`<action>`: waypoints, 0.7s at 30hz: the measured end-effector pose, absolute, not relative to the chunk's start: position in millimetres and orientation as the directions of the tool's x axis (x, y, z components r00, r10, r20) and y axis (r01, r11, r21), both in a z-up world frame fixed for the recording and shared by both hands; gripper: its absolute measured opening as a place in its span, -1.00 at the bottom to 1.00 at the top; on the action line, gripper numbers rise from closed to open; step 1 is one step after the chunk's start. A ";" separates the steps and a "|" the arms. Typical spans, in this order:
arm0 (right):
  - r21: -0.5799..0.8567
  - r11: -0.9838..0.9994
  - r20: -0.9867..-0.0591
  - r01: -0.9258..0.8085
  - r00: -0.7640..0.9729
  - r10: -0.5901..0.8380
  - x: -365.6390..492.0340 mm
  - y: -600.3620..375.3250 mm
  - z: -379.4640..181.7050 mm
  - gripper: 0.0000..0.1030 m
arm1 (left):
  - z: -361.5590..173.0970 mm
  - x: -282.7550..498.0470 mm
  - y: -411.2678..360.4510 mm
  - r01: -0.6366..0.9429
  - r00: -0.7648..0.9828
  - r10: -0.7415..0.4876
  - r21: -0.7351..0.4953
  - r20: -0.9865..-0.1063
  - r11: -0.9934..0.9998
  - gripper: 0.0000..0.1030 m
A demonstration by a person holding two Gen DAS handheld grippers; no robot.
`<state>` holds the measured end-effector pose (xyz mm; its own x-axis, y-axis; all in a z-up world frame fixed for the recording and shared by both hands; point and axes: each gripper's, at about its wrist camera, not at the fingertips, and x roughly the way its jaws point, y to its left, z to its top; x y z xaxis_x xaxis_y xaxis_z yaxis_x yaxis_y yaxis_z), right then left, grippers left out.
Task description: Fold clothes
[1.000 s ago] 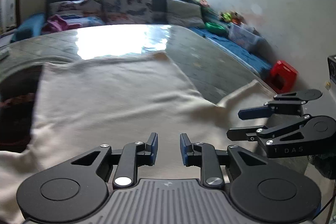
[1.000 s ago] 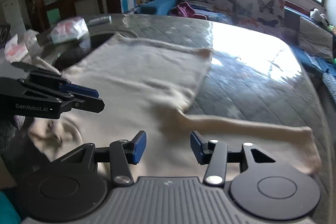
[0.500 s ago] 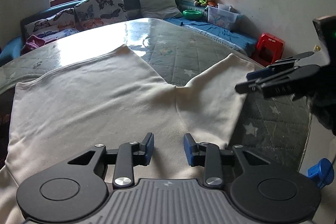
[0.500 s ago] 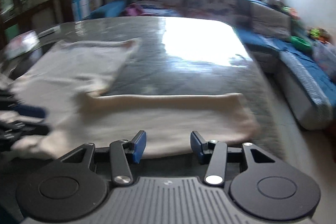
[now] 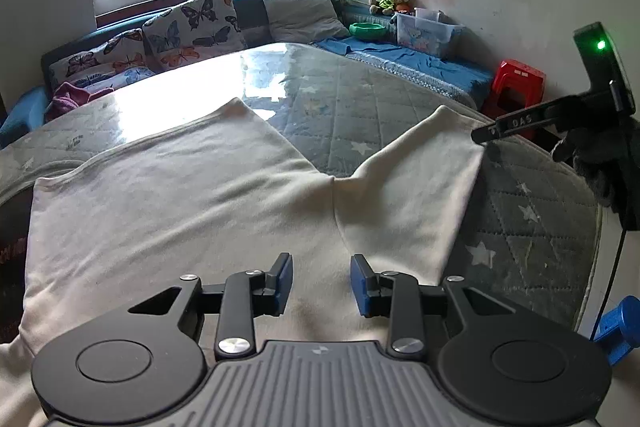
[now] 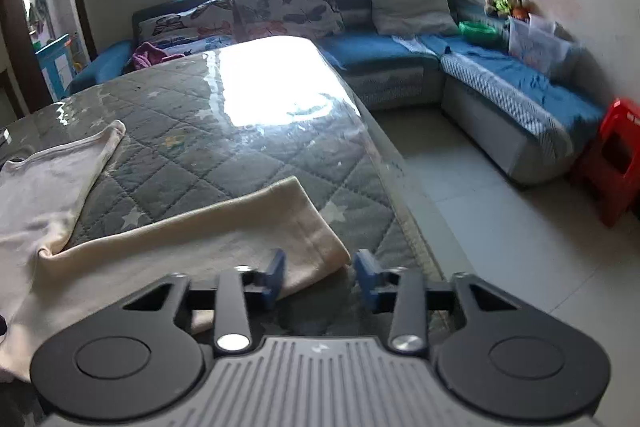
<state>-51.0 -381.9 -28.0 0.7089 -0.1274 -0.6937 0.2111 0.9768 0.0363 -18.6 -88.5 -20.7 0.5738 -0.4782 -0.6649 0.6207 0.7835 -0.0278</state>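
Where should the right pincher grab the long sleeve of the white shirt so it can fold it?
Probably at the cuff end of the sleeve, which lies flat on the quilted table pointing toward the table's edge. The right gripper is open right at that corner, so coming in low from the cuff side lets one finger slide under the loose hem while the other pinches from above.

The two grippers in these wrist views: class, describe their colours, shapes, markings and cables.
Both are alike: the left gripper and right gripper have black linkage arms with silver pivot screws, blue finger pads, round black discs either side and a ribbed grey body. Seen from the left wrist, the right gripper carries white lettering, a box with a green light, a thin black cable, and a dark glove holds it.
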 end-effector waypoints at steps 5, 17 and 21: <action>0.079 0.962 -0.683 0.261 0.717 -0.138 -51.0 -392.8 -29.3 -0.87 | -19.9 -14.3 -91.3 0.614 0.578 -0.471 -0.025 -0.666 0.789 -0.27; 0.092 0.956 -0.636 0.279 0.755 -0.159 -51.5 -395.4 -16.5 -0.92 | -19.9 4.0 -106.8 0.617 0.565 -0.502 -0.068 -0.655 0.784 -0.27; 0.092 0.959 -0.609 0.269 0.777 -0.159 -54.8 -391.9 -5.8 -0.92 | -22.7 8.7 -112.2 0.631 0.537 -0.537 -0.112 -0.650 0.768 -0.24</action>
